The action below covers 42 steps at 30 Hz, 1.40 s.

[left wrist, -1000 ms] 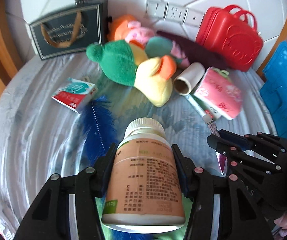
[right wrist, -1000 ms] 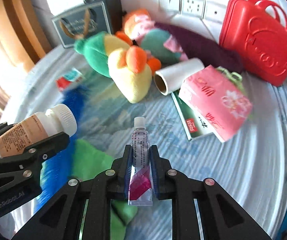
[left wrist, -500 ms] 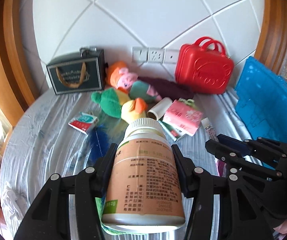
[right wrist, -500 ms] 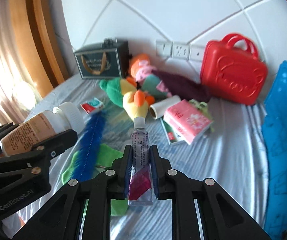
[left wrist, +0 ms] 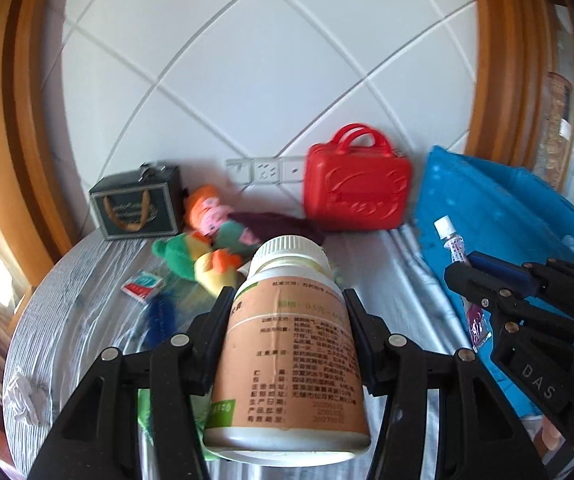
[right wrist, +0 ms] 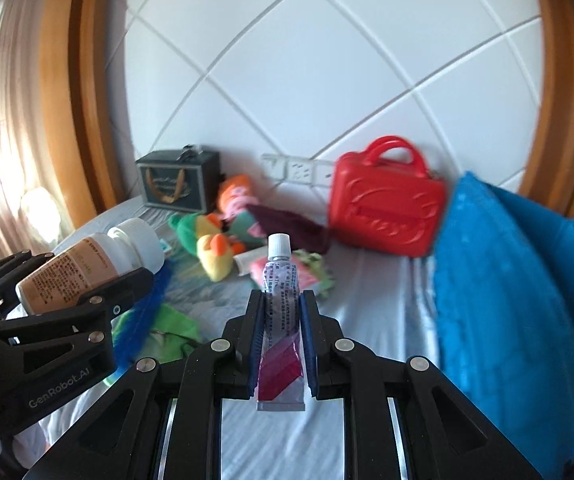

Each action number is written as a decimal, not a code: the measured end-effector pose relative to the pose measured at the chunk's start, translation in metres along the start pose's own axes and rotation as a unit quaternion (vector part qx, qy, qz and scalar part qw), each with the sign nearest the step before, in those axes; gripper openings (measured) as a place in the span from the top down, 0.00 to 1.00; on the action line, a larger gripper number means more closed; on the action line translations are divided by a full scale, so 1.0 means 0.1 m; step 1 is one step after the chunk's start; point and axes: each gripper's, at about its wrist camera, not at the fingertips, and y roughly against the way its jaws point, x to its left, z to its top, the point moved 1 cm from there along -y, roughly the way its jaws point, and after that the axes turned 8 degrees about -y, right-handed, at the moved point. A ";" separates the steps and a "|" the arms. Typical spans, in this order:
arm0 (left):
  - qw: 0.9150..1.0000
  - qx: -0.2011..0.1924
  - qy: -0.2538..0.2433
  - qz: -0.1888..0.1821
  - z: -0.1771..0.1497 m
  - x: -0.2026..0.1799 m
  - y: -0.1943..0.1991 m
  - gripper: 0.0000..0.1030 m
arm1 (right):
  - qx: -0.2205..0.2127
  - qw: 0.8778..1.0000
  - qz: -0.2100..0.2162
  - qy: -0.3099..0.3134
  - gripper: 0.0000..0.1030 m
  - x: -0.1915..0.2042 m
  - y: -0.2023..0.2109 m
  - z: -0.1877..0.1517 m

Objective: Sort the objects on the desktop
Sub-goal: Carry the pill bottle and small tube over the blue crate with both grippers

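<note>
My left gripper is shut on a brown pill bottle with a white cap, held up off the table with the cap pointing forward. My right gripper is shut on a small tube with a white cap and a magenta tail end. The tube stands upright between the blue pads. In the left wrist view the right gripper is on the right with the tube sticking out. In the right wrist view the bottle shows at the left. Both grippers hang side by side above the near part of the table.
On the grey-clothed table, a red case and a dark gift box stand against the white wall. Plush toys, a small red-and-teal box and a blue feather brush lie between them. A blue cloth container rises at the right.
Both grippers have risen and drawn back from the table, each keeping its object. The things on the table look smaller and farther off, and more wall and the blue container show.
</note>
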 end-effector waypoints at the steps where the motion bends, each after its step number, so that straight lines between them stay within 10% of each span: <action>1: 1.000 -0.004 -0.007 -0.004 0.03 -0.08 0.04 0.50 | -0.003 1.000 -0.002 -0.004 0.83 -0.06 0.06 0.00; 14: 0.990 -0.060 -0.073 -0.105 0.43 -1.06 0.39 0.50 | -0.048 0.989 -0.115 -0.076 0.83 -0.86 0.93 0.03; 25: 0.981 -0.080 -0.103 -0.144 0.74 -2.71 0.60 0.50 | -0.089 0.980 -0.150 -0.101 0.83 -2.35 1.65 -0.07; 36: 0.976 0.005 -0.127 -0.176 0.75 -4.54 0.38 0.50 | -0.006 0.982 -0.153 -0.109 0.83 -3.87 1.77 -0.60; 42: 0.979 0.038 -0.127 -0.156 0.69 -4.89 0.16 0.50 | 0.024 0.978 -0.157 -0.139 0.83 -4.36 1.66 -0.83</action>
